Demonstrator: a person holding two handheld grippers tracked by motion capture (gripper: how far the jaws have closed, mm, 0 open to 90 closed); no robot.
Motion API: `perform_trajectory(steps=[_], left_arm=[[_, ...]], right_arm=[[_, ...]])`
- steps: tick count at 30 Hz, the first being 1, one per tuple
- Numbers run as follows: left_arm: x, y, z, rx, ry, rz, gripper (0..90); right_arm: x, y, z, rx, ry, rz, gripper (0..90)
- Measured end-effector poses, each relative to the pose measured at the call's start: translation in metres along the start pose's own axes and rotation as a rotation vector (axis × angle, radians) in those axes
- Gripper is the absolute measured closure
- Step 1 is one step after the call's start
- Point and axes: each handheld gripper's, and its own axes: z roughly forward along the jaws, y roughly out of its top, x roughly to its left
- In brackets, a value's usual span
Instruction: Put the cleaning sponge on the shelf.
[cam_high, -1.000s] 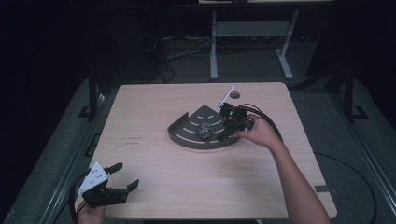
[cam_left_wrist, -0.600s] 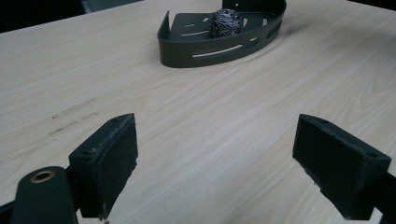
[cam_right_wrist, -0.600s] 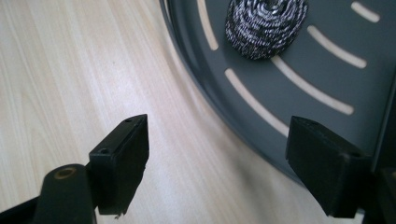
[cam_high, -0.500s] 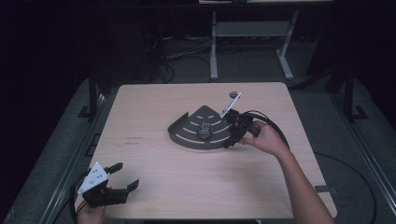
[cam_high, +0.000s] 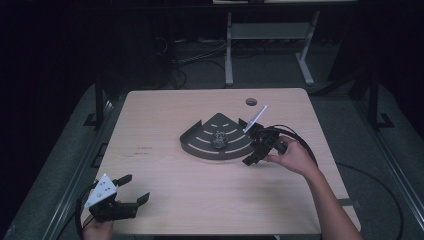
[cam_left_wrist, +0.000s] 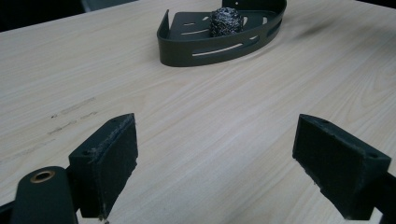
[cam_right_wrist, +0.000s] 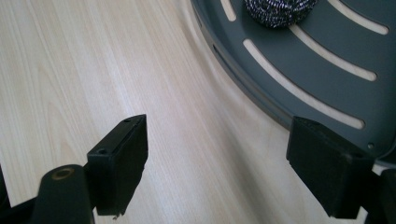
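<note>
A dark grey quarter-round tray (cam_high: 196, 148) with slots lies near the table's middle, and a steel-wool scourer (cam_high: 219, 139) rests inside it. My right gripper (cam_high: 251, 148) hovers at the tray's right front rim. Its jaws have just been opening, with nothing between them. In the right gripper view the tray (cam_right_wrist: 327, 70) and scourer (cam_right_wrist: 279, 11) lie ahead of the open right gripper (cam_right_wrist: 217, 158), which is over bare wood. My left gripper (cam_high: 136, 187) sits open at the table's front left. In its own view the left gripper (cam_left_wrist: 215, 158) faces the distant tray (cam_left_wrist: 205, 49) and scourer (cam_left_wrist: 225, 21).
The light wooden table (cam_high: 200, 200) has a round cable hole (cam_high: 251, 102) near its far edge. A white metal stand (cam_high: 270, 35) and loose cables are on the dark floor behind. A black cable loops from the right gripper over the table's right side.
My right gripper has drawn back from over the tray toward the right front, just off its rim. The left gripper has stayed put.
</note>
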Motion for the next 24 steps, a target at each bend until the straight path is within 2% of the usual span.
perform_trajectory(steps=[12, 24], left_arm=[[-0.001, 0.0, 0.002, 0.006, -0.005, -0.003, 13.3], [-0.001, 0.0, 0.002, 0.006, -0.009, -0.002, 13.3]], right_arm=[[0.009, -0.022, 0.003, -0.003, -0.003, 0.006, 20.7], [0.012, -0.04, 0.009, -0.002, 0.006, 0.025, 20.0]])
